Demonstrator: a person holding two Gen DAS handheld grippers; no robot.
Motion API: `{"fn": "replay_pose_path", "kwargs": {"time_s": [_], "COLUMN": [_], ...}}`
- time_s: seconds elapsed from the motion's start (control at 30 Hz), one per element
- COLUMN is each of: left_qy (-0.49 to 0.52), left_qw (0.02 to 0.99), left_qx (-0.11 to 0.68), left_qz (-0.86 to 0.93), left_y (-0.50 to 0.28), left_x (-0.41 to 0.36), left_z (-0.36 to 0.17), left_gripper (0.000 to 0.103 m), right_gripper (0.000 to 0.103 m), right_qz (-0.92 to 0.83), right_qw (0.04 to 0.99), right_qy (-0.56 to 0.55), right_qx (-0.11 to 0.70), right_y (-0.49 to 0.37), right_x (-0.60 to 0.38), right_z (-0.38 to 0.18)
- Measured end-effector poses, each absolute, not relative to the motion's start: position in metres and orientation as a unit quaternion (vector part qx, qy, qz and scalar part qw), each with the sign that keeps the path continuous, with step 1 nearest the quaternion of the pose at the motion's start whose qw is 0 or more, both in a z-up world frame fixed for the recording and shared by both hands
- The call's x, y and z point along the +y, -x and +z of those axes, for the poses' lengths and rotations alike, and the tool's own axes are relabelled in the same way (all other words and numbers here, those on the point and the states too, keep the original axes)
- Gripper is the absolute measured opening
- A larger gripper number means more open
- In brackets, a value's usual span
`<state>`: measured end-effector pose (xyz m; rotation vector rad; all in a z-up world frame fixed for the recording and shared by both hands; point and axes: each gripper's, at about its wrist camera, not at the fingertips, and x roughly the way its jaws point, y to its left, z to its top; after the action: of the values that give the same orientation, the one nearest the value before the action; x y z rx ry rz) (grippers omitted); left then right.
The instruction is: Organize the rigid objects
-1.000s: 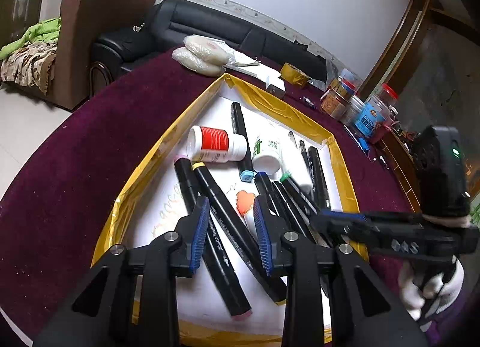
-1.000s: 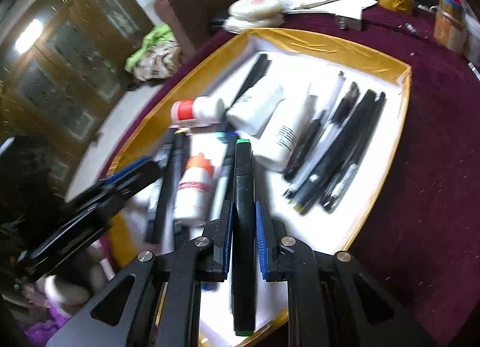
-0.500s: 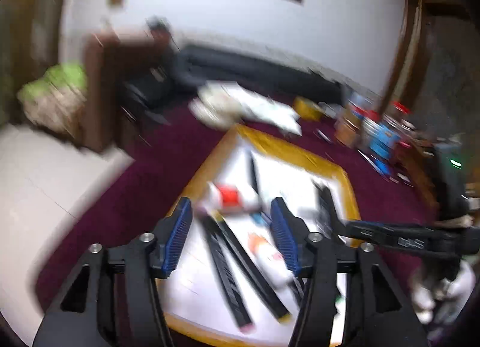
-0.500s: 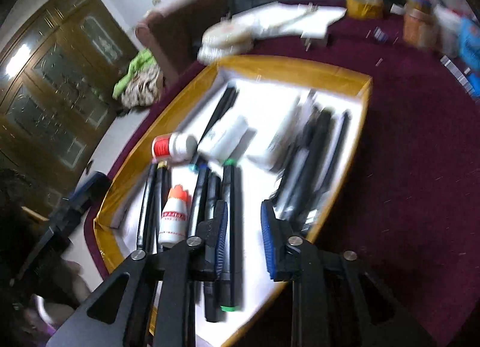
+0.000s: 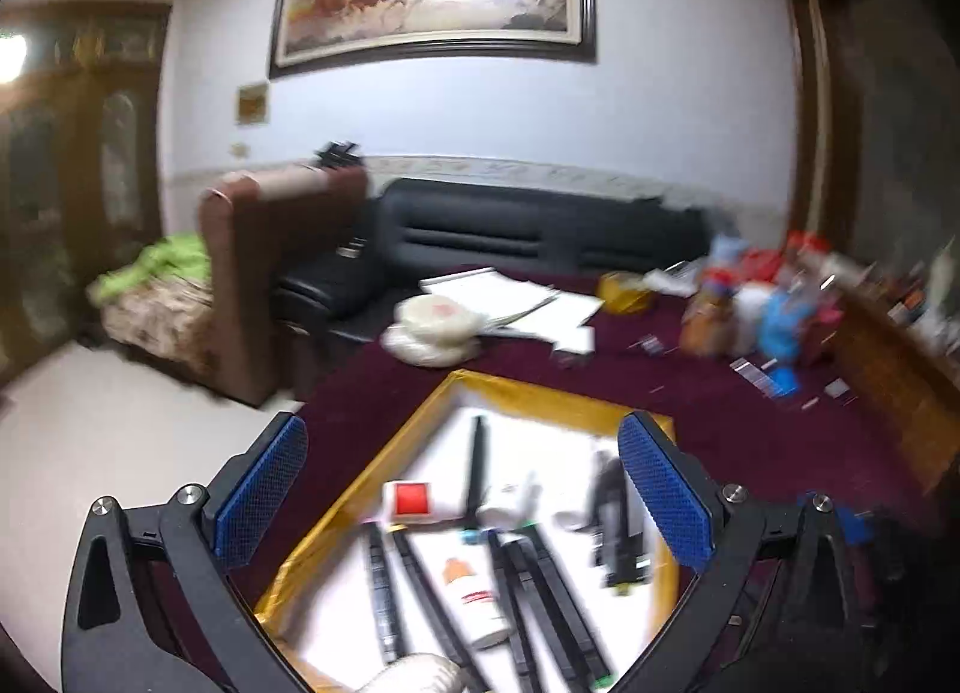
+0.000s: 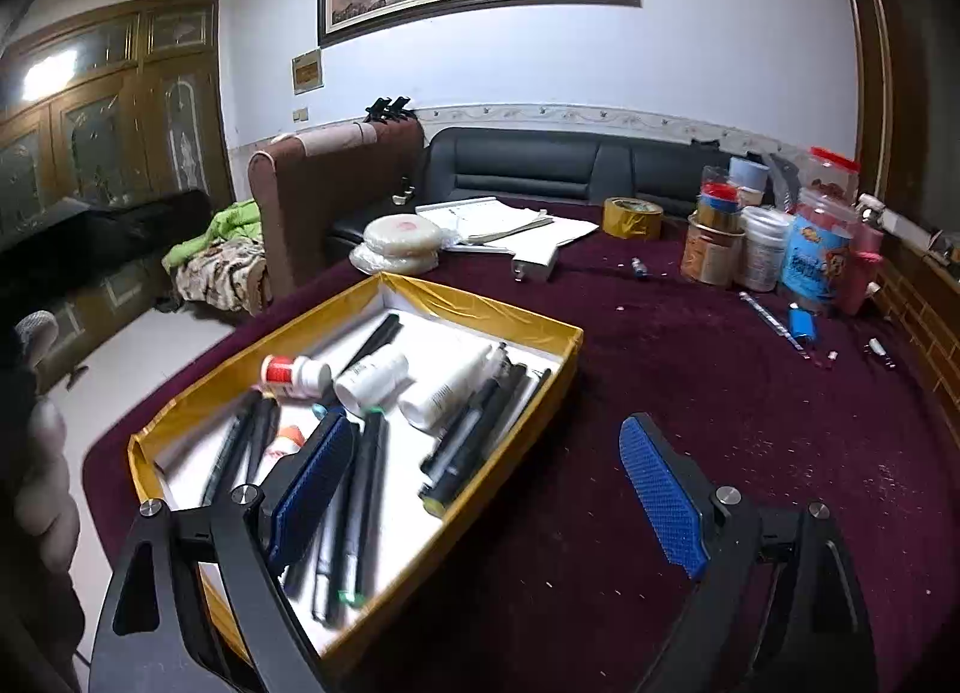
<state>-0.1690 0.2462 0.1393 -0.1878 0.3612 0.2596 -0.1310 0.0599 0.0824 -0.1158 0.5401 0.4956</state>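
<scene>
A gold-rimmed white box [image 6: 498, 306] sits on the maroon table and holds several black markers [image 6: 366, 489], white bottles [image 6: 447, 387] and a red-capped bottle [image 6: 294, 374]. The box also shows in the left wrist view [image 5: 540, 393], with markers [image 5: 540, 591] and a small orange-labelled bottle [image 5: 471, 591]. My left gripper [image 5: 462, 495] is open wide and empty, raised above the box. My right gripper [image 6: 486, 495] is open wide and empty, above the box's near right edge.
Jars and tubs [image 6: 762, 249], a yellow tape roll [image 6: 631, 216], papers [image 6: 498, 222], a white charger [image 6: 534, 267] and a bagged white disc [image 6: 399, 240] stand at the table's far side. Small items [image 6: 801, 324] lie at the right. Sofas [image 6: 540, 165] are behind.
My right gripper let go of the green-tipped black marker in the box, opened wide and pulled back and up. My left gripper also opened wide and lifted away from the box.
</scene>
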Motion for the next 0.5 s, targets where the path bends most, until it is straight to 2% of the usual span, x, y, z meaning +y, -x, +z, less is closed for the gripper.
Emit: {"fn": "replay_pose_path", "kwargs": {"time_s": [0.17,0.5], "left_qy": [0.028,0.022], "left_qw": [0.956,0.941], "left_qx": [0.200,0.254], "left_qz": [0.214,0.223], "left_y": [0.162,0.152], "left_x": [0.221,0.210], "left_z": [0.121,0.102], "left_gripper": [0.103,0.103], "right_gripper": [0.088,0.088], "right_qz": [0.244,0.246], "right_qw": [0.930,0.925], "right_qy": [0.061,0.079], "right_qx": [0.268,0.278], "right_y": [0.137,0.141], "right_x": [0.055,0.054], "right_z": [0.074,0.062]}}
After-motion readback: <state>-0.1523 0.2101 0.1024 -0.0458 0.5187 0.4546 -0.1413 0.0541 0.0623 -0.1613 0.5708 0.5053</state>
